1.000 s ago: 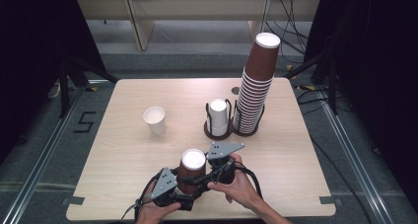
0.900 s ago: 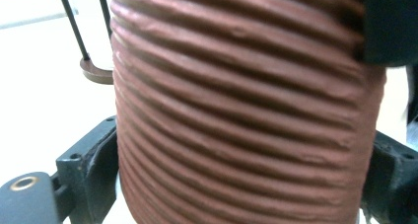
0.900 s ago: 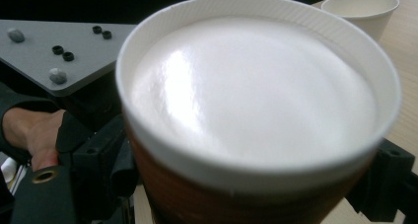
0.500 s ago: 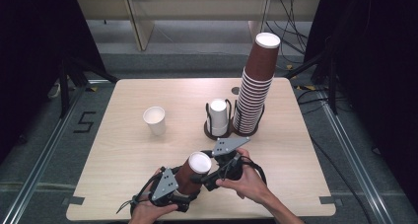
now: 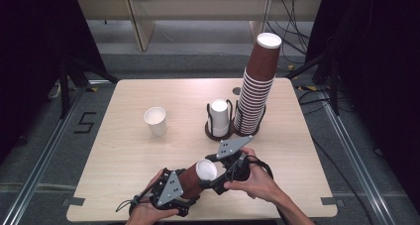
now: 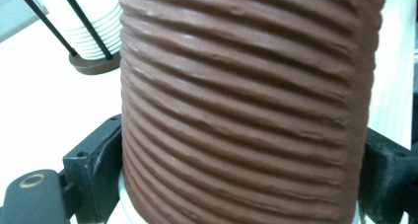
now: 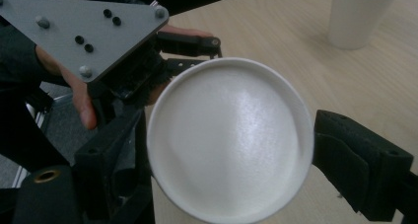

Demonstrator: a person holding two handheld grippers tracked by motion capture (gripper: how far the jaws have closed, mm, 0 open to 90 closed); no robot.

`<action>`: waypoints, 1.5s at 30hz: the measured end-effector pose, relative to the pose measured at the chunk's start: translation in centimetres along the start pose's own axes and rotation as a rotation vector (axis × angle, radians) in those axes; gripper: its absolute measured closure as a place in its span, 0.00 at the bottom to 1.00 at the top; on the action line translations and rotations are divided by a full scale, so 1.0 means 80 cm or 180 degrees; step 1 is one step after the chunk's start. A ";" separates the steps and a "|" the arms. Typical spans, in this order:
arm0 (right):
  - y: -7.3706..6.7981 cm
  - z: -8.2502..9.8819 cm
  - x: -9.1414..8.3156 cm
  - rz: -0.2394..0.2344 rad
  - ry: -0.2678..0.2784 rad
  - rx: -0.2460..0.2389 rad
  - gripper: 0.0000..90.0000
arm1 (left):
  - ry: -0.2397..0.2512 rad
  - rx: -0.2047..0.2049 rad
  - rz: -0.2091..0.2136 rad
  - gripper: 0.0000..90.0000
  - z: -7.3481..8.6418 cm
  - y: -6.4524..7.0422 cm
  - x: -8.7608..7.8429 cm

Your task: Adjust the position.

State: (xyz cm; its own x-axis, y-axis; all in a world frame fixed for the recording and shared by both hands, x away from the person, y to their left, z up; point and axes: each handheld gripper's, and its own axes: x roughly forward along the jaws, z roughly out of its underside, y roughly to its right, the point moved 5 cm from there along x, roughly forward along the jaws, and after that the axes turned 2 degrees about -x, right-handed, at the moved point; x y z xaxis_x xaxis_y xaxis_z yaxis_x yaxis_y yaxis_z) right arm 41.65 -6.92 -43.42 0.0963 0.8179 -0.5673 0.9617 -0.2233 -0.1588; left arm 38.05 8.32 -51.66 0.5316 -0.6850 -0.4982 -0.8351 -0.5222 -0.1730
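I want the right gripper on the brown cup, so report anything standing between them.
Nothing visible does. The brown cup's white mouth already sits between the right gripper's open jaws. In the gap beside one jaw there is just bare table.

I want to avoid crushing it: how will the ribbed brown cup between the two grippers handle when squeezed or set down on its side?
The ribbed brown cup looks like thin paper, so probably light and easily dented; the left gripper has its jaws on the wall. Its ridges likely resist slipping. Lying tilted with its round white rim exposed, it would probably roll in a curve if released.
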 end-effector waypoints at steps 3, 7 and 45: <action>-0.002 0.003 0.006 -0.0011 -0.0062 -0.0029 0.18 | -0.0106 0.0135 0.0054 0.12 0.002 0.002 0.002; -0.004 0.005 0.010 -0.0076 -0.0129 -0.0021 0.21 | -0.0067 0.0098 0.0072 0.12 0.000 0.005 0.003; 0.027 0.001 -0.021 -0.0240 0.0394 0.0540 0.27 | 0.0932 -0.0417 -0.0285 0.00 -0.004 -0.021 -0.005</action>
State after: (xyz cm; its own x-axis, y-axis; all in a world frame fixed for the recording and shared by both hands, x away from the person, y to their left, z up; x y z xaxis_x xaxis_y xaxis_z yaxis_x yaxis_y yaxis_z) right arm 43.55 -8.83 -42.90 0.0666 0.8921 -0.4469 0.9114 -0.2367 -0.3367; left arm 39.28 9.26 -50.89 0.6361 -0.7404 -0.2172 -0.7679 -0.6349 -0.0848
